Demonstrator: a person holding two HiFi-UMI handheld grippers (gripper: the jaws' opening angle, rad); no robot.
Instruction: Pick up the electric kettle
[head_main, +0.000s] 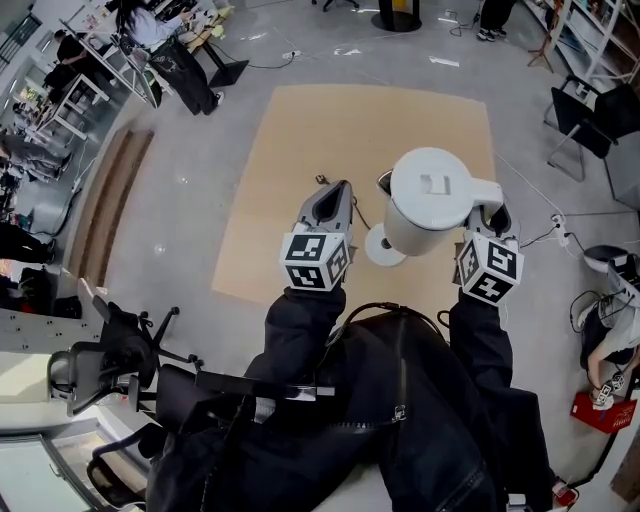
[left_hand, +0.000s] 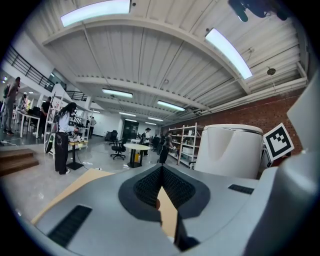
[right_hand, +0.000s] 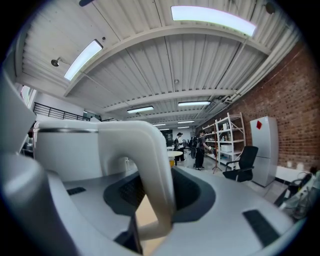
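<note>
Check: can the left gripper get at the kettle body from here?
Probably yes: left gripper, shut and empty, sits beside the kettle with nothing between; right gripper grips only the handle.

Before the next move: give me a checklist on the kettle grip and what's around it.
1. Right gripper closed on the handle of the electric kettle: ok, the handle sits between its jaws.
2. Kettle off its base: ok, the base lies apart on the brown board.
3. Kettle upright: ok.
4. Lid closed: ok.
5. Left gripper free: ok, jaws together, nothing between them, apart from the kettle.
6. Water inside: cannot tell.
</note>
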